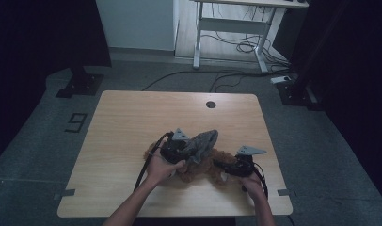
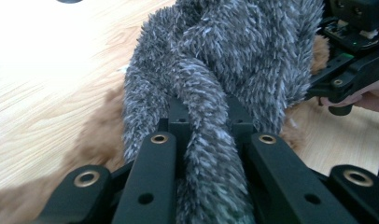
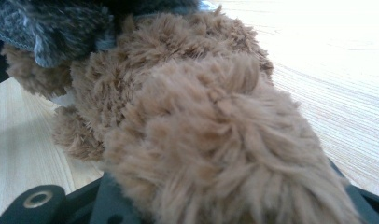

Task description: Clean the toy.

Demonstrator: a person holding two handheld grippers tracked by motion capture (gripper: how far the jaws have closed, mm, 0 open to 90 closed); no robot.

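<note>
Jaws of the left hand-held gripper [image 2: 210, 135] are clenched on a grey fuzzy sock [image 2: 234, 60]; the right hand-held gripper [image 1: 225, 165] grips a brown fuzzy sock [image 3: 215, 135]. Both socks lie on the light wooden worktop [image 1: 128, 122]. Around it are grey floor [image 1: 34, 141] and cables [image 1: 236, 47].

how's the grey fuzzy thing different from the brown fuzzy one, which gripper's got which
The grey fuzzy piece is ash grey with pale-tipped spiky pile; the brown fuzzy piece is tan with softer, curlier tufts.
The grey one is pinched between the left gripper's jaws; the brown one sits in the right gripper.
In the high view the grey piece lies on top, the brown one beneath it on the table.
Both are soft and limp.
</note>
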